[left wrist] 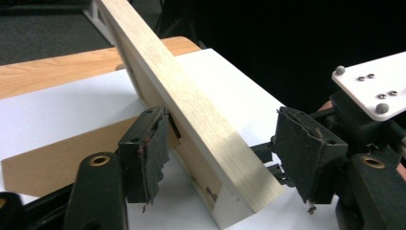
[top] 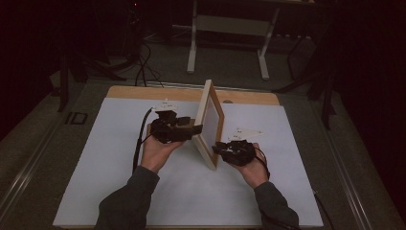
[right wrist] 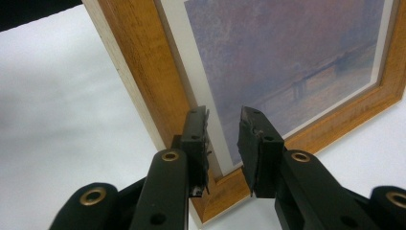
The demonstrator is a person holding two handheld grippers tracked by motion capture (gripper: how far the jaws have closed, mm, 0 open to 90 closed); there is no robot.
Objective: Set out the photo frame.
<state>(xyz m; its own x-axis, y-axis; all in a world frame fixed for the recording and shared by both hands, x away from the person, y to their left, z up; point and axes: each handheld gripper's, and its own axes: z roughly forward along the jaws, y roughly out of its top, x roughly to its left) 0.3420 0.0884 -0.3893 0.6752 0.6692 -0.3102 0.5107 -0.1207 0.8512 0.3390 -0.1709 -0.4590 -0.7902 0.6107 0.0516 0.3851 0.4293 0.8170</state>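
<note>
A wooden picture frame [top: 209, 122] stands upright on its edge near the middle of the white sheet [top: 110, 158]. My left gripper [top: 191, 129] is at its back, left of it. In the left gripper view the frame's pale side edge [left wrist: 201, 120] runs between the wide-apart jaws of the left gripper [left wrist: 225, 143]; the left pad [left wrist: 155, 143] sits close to the frame's back and its brown stand [left wrist: 62, 158], the right pad [left wrist: 301, 148] is apart. My right gripper [top: 221, 147] is at the frame's near lower corner. Its jaws [right wrist: 225, 139] stand a little apart, pointing at the picture's front [right wrist: 287, 57], nothing between them.
The sheet covers a wooden tabletop [top: 143, 92] whose far edge shows. Beyond it on the dark floor stand a white table's legs [top: 191, 48] and loose cables [top: 141, 67]. A cable [top: 139, 143] trails from the left gripper.
</note>
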